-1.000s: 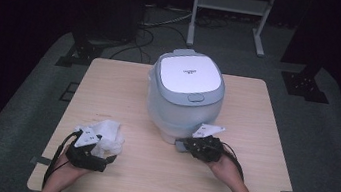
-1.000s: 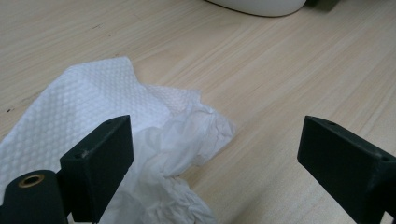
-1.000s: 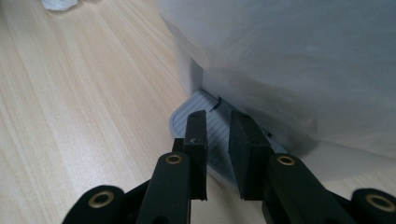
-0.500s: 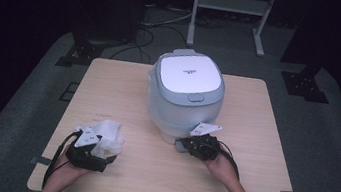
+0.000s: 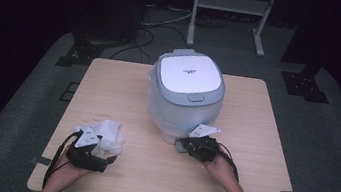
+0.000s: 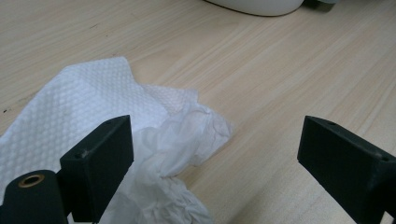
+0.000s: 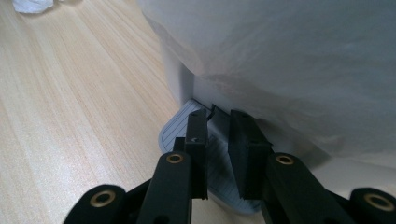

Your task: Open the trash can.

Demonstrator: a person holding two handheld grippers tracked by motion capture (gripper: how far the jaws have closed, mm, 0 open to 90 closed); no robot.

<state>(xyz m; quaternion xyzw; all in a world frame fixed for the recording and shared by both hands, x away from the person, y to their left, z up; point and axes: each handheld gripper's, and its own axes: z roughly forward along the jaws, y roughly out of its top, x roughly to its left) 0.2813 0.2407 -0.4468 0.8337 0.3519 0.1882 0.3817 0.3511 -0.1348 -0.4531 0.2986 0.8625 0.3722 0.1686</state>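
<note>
A white and pale-blue rice cooker [image 5: 184, 93] stands mid-table with its lid down. Its pale wall [image 7: 280, 46] looms in the right gripper view. My right gripper [image 5: 186, 143] is at the cooker's front base. Its jaws are nearly together [image 7: 217, 116] over a grey ribbed tab [image 7: 180, 123] that sticks out from the base, and nothing shows between them. A crumpled white paper towel [image 5: 108, 133] lies at the front left. My left gripper [image 5: 106, 151] stands open beside it, with its left jaw over the towel [image 6: 84, 107] and nothing between the jaws [image 6: 215, 140].
The wooden table [image 5: 263, 139] has bare room to the right of the cooker and along its front edge. Grey floor, cables and a metal stand [image 5: 230, 13] lie beyond the table's far edge.
</note>
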